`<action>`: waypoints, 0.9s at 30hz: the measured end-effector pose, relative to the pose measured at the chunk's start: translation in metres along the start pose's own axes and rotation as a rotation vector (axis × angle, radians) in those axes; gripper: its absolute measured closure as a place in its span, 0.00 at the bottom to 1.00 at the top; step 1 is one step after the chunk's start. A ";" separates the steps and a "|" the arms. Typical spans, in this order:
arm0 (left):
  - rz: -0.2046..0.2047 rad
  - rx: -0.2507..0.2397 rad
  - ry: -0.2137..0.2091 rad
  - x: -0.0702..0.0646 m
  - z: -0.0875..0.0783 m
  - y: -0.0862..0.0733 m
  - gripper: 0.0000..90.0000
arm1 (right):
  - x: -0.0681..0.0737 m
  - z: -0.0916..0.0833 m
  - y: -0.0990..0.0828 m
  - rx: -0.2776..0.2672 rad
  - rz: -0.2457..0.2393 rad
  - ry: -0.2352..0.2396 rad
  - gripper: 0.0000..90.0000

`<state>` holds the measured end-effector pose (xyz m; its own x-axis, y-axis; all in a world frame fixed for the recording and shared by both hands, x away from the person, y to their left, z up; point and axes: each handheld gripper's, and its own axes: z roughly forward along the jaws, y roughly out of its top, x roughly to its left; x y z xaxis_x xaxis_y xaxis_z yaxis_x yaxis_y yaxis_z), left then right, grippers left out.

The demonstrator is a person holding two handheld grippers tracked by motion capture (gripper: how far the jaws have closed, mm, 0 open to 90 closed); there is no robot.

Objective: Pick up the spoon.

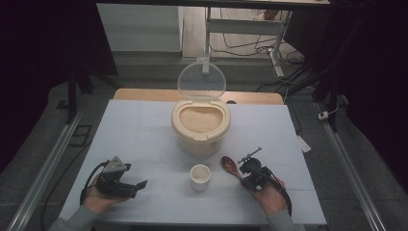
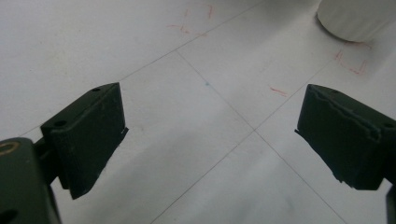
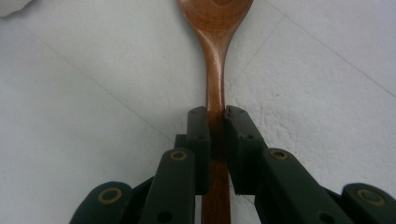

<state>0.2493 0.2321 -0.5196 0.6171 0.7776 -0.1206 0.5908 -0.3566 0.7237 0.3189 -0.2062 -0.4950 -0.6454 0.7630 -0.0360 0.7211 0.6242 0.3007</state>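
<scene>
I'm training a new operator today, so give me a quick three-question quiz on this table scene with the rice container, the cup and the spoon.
1. True or false: the right gripper has its jaws shut on the handle of the wooden spoon.
2. Multiple choice: the lid of the rice container is A) closed, B) standing open, C) lying on the table.
3. Short answer: what stands between the two grippers, in front of the rice container?

Key:
1. True.
2. B.
3. The white cup; the left gripper, jaws open with nothing between them, is off to its left.
</scene>
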 end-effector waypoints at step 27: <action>0.000 0.013 0.003 0.002 0.002 -0.001 0.09 | -0.018 -0.055 -0.013 -0.231 -0.091 0.118 0.89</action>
<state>0.2507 0.2331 -0.5222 0.6153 0.7794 -0.1184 0.5977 -0.3634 0.7146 0.3072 -0.2372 -0.4460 -0.7394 0.6724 0.0345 0.5912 0.6238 0.5112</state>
